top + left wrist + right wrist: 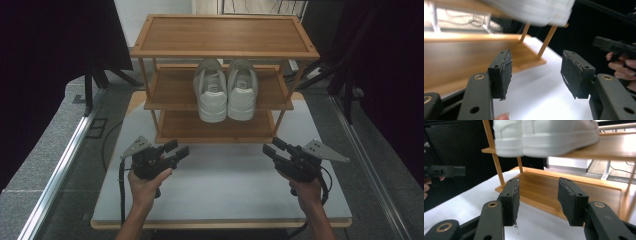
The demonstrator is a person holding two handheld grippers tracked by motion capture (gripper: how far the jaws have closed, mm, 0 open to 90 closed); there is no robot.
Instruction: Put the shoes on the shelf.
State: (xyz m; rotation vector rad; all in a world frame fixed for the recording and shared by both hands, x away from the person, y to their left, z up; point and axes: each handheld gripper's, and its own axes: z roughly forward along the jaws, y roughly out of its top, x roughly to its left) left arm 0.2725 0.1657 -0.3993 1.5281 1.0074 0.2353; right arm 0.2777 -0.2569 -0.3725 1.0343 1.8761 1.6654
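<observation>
Okay, white sneakers (226, 90) sit side by side on the rack's (172, 89) middle shelf, toes toward me, lengthwise front-to-back. My left gripper (176, 149) and right gripper (272, 147) hover spread, empty.

Shoe rack (223, 33): top shelf hides the heels of the white sneakers (226, 90) in the high view; back legs unseen behind the shelves.
Sneakers, left gripper view (531, 11): blurred, cut off by the top edge.
Sneakers, right gripper view (546, 136): uppers cropped at the top edge.
Person's forearms (137, 220): cut off at the bottom edge.
</observation>
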